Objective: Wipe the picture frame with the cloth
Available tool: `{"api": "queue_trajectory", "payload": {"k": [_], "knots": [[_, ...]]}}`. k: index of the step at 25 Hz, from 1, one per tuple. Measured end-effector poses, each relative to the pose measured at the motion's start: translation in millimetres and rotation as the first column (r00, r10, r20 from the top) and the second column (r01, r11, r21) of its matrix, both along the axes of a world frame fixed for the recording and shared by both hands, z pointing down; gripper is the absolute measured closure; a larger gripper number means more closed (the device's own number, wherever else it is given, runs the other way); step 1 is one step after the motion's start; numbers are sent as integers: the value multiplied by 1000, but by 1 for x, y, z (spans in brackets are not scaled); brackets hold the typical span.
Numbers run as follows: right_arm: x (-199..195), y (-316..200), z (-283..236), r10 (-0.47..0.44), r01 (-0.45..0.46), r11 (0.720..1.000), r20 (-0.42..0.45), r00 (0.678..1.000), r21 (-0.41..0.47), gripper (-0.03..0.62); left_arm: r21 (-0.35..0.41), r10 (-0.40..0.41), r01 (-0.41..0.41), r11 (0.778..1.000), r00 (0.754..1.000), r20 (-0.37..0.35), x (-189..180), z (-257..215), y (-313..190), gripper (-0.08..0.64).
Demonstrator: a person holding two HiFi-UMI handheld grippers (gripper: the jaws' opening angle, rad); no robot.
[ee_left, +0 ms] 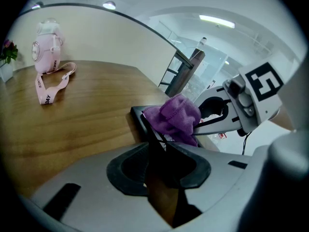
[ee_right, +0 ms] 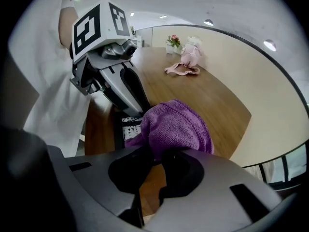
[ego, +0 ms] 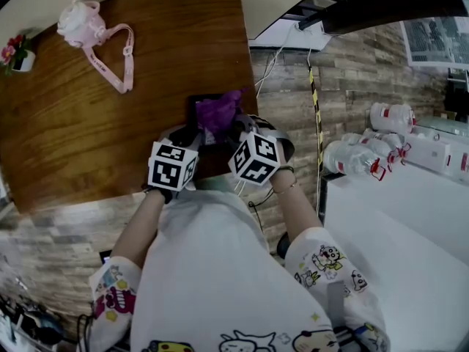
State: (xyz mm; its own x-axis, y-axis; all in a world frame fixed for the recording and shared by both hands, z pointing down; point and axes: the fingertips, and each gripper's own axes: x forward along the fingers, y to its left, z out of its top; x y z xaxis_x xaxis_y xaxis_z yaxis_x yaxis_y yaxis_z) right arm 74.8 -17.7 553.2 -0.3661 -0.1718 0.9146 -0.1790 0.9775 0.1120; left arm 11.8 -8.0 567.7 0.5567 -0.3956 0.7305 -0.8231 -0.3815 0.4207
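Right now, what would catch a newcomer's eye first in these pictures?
A bright purple cloth, pinched in the right tongs, sits bunched on a black picture frame at the wooden table's near edge. The left tongs clamp that frame's edge. A pink bottle with a strap stands near the table's far left corner.

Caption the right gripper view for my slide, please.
Right gripper holds a purple cloth against the picture frame, which the left gripper grips on the wooden table.

Evenly lit from overhead, sharp centre, fisheye warping and dark corners
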Motion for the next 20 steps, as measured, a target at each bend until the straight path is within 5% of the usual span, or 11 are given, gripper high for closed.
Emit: {"api": "queue_trajectory", "payload": {"k": [15,20], "knots": [[41,1,-8,147,-147,989,-14,989,6,548,7,-3,3,1000,1000,7,1,-2,0,453],[75,5,-1,188,-187,982,-89,978,12,548,9,-5,5,1000,1000,9,1,-2,0,453]]}}
